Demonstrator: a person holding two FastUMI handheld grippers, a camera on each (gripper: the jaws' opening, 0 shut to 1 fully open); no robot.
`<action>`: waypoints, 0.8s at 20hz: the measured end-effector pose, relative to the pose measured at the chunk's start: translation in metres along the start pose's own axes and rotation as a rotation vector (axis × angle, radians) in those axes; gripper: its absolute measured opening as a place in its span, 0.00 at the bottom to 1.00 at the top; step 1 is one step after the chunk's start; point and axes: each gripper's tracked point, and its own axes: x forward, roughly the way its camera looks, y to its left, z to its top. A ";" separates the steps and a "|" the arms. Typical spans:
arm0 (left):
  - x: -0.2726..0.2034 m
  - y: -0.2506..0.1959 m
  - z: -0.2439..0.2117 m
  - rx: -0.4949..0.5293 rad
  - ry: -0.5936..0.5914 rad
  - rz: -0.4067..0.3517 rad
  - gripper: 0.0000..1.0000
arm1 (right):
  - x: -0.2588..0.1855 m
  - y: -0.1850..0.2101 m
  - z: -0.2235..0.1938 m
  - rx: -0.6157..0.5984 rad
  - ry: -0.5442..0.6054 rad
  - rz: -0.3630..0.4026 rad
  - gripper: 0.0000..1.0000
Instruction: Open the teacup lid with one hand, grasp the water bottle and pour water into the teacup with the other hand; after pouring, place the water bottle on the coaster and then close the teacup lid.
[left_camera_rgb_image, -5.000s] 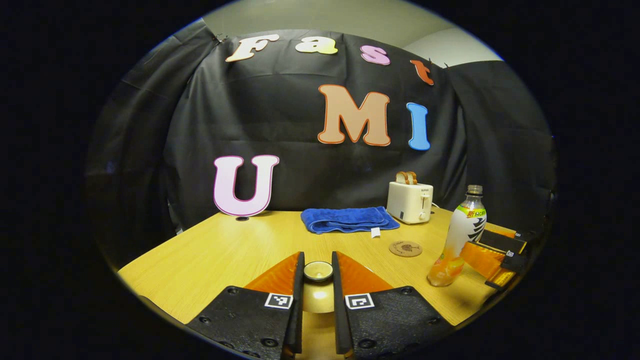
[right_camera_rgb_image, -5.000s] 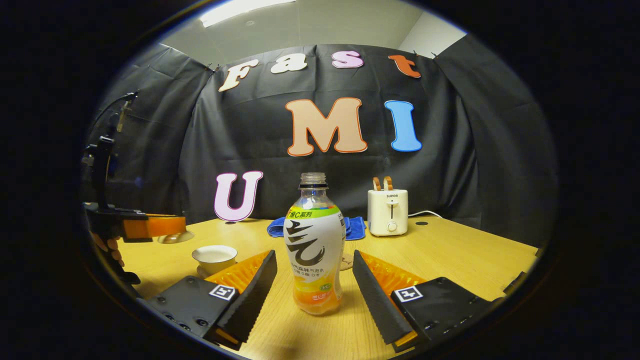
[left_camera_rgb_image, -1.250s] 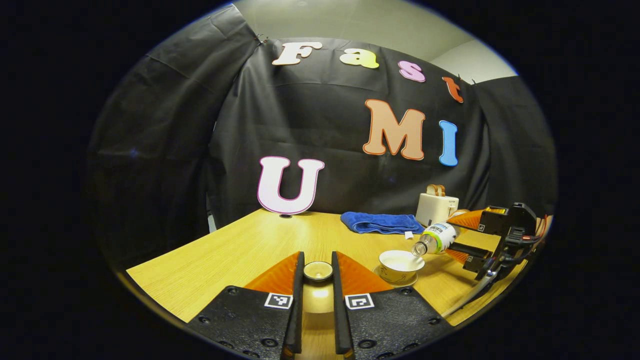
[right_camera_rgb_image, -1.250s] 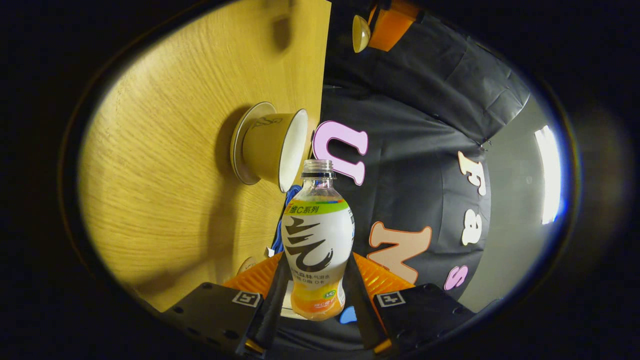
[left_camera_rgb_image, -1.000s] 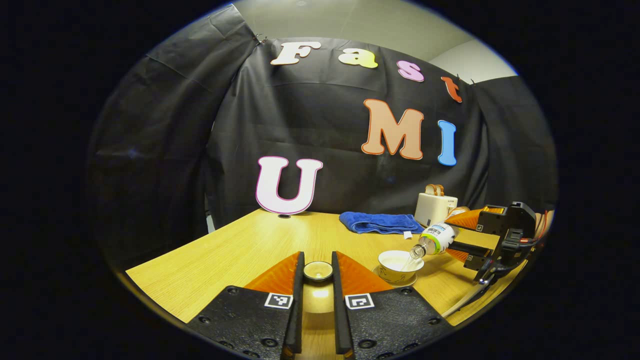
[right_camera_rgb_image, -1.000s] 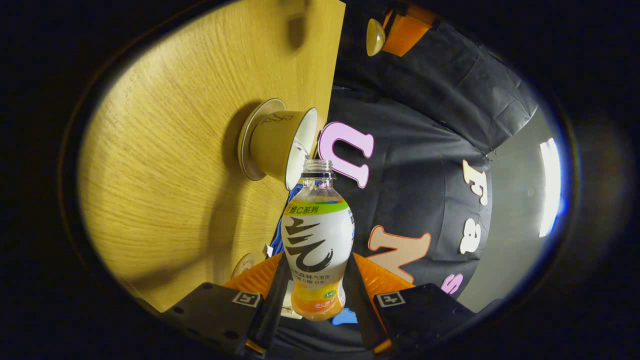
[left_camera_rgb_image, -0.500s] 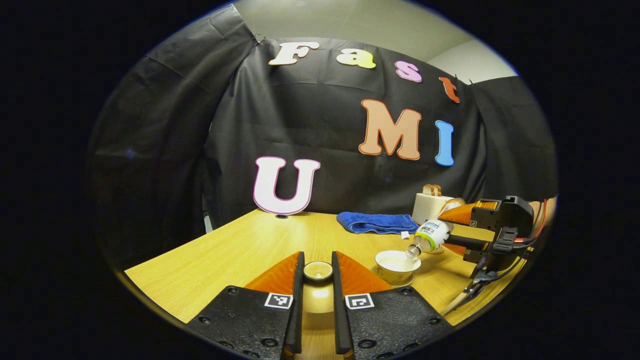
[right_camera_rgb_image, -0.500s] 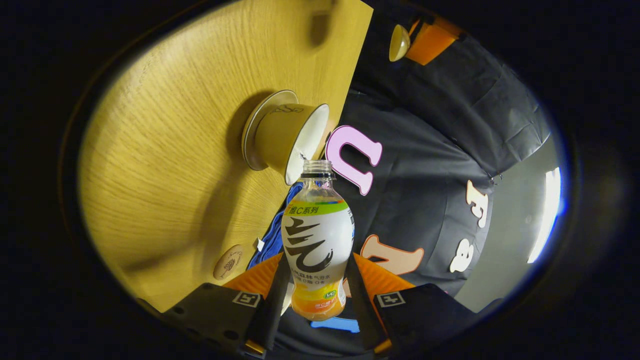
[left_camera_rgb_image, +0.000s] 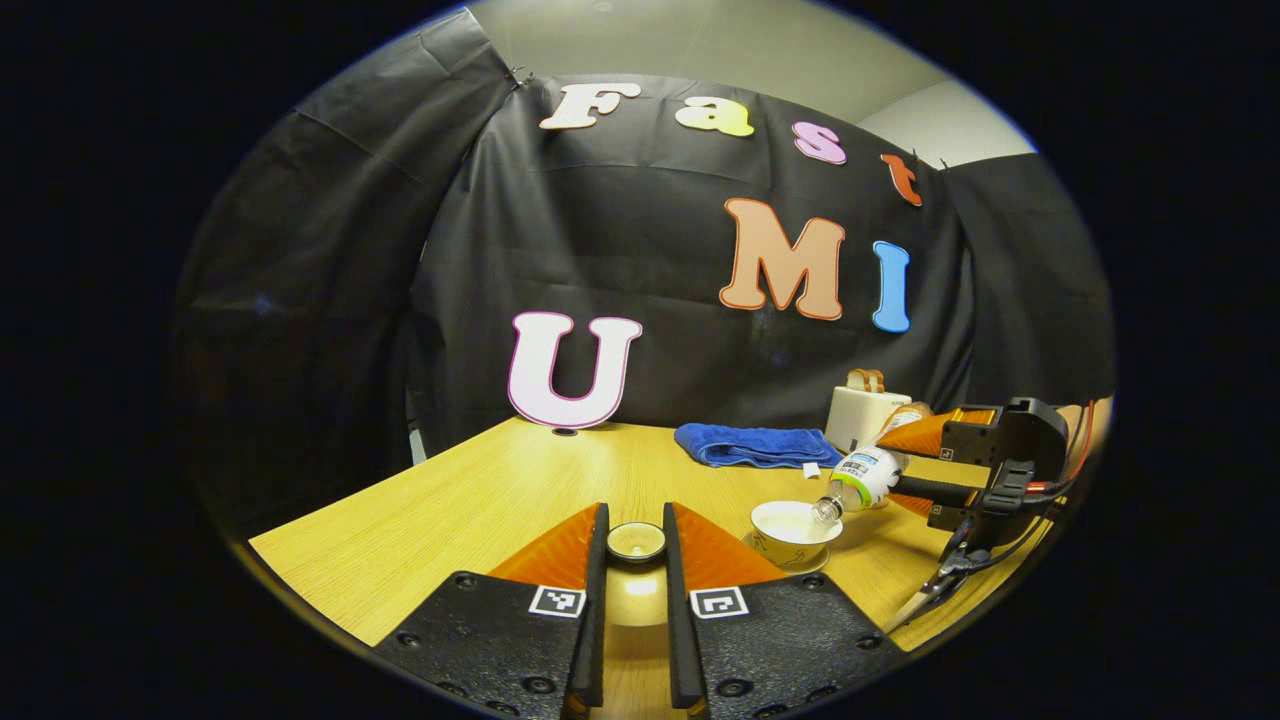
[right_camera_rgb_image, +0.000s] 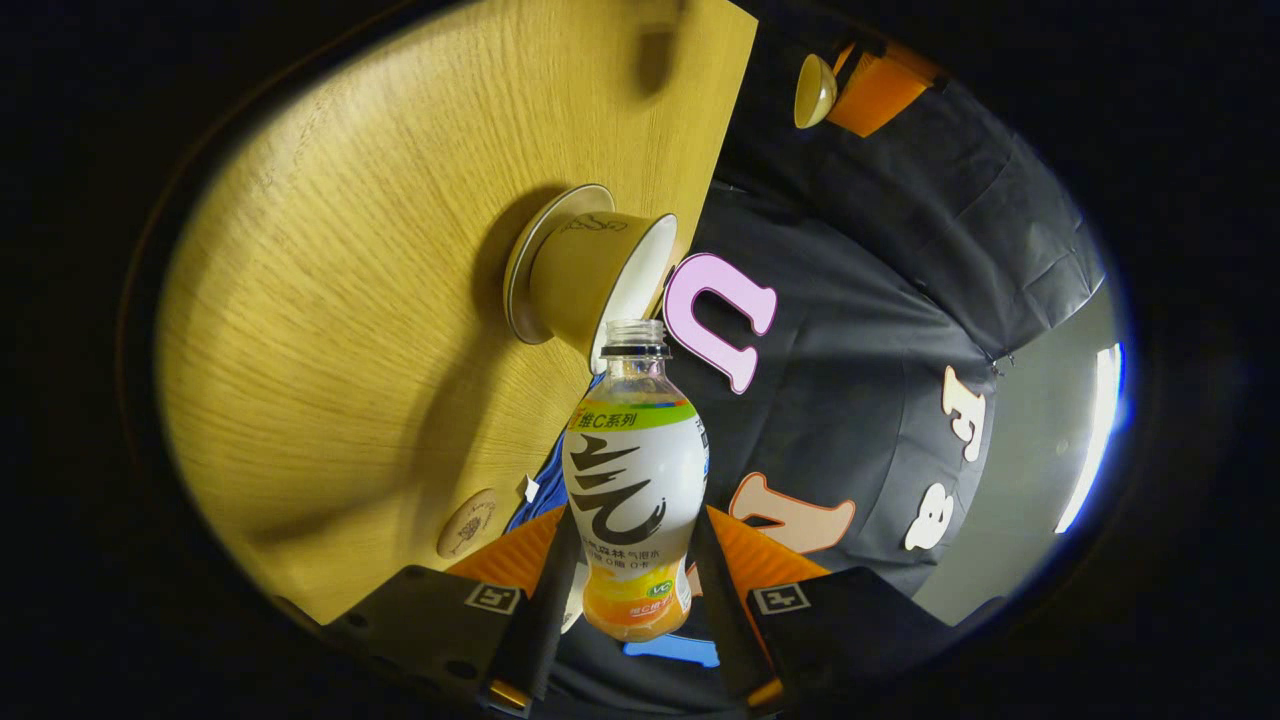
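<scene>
My left gripper (left_camera_rgb_image: 634, 545) is shut on the knob of the teacup lid (left_camera_rgb_image: 636, 542), held above the table's near side. The uncovered white teacup (left_camera_rgb_image: 795, 527) stands on its saucer to the right of it. My right gripper (right_camera_rgb_image: 630, 560) is shut on the water bottle (right_camera_rgb_image: 634, 478), which is tipped with its open mouth at the teacup's (right_camera_rgb_image: 590, 277) rim. In the left gripper view the bottle (left_camera_rgb_image: 858, 479) slants down toward the cup, held by the right gripper (left_camera_rgb_image: 960, 462). The round brown coaster (right_camera_rgb_image: 468, 522) lies on the table beside the bottle.
A folded blue towel (left_camera_rgb_image: 752, 444) and a cream toaster (left_camera_rgb_image: 866, 413) sit at the back of the wooden table (left_camera_rgb_image: 480, 500), against the black cloth wall. The other gripper with the lid (right_camera_rgb_image: 816, 90) appears at the top of the right gripper view.
The right gripper has tipped the bottle a little further and shifted it slightly over the cup. The left gripper holds the lid still.
</scene>
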 end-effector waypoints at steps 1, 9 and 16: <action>0.001 -0.001 0.001 0.003 0.000 -0.002 0.23 | 0.001 0.001 -0.003 0.026 0.003 0.006 0.70; 0.001 -0.008 0.006 0.028 -0.002 -0.007 0.22 | -0.003 0.010 -0.006 0.212 0.042 0.008 0.69; 0.006 -0.019 0.012 0.051 -0.005 -0.016 0.23 | -0.013 0.027 -0.005 0.551 0.086 0.048 0.67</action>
